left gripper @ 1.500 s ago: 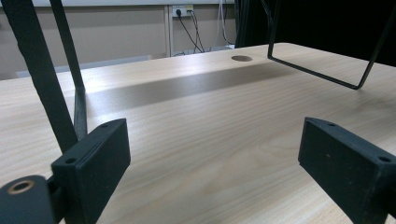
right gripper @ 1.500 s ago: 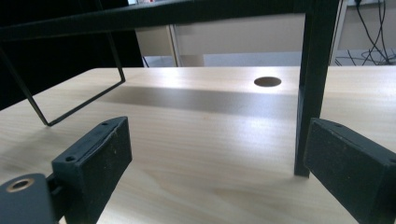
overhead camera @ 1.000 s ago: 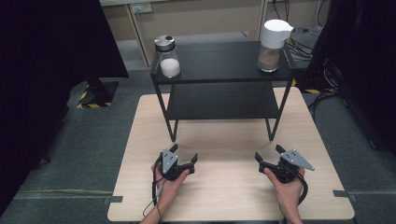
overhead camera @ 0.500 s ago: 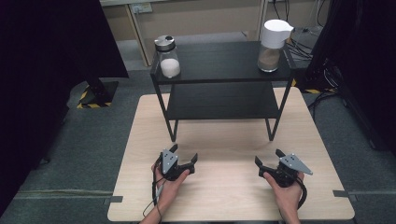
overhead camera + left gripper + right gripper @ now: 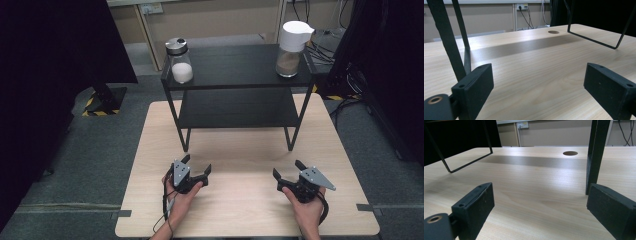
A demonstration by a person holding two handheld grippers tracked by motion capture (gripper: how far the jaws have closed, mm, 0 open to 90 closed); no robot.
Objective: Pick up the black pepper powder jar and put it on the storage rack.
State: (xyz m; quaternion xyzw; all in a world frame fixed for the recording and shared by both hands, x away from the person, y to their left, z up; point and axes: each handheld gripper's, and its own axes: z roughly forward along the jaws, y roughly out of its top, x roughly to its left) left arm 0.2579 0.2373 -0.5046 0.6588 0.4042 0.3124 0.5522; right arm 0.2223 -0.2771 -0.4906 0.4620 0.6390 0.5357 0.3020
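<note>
Matte black blocky left tongs (image 5: 196, 166), right tongs (image 5: 287, 169), pale wood-grain table (image 5: 240, 210)

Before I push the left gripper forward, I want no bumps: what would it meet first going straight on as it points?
Probably nothing soon: the open left gripper faces bare table between the rack's legs; depth unclear.

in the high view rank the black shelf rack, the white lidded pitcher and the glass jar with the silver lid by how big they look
1. black shelf rack, by far the largest.
2. white lidded pitcher.
3. glass jar, only a little smaller; both stand on the rack's top shelf.
</note>
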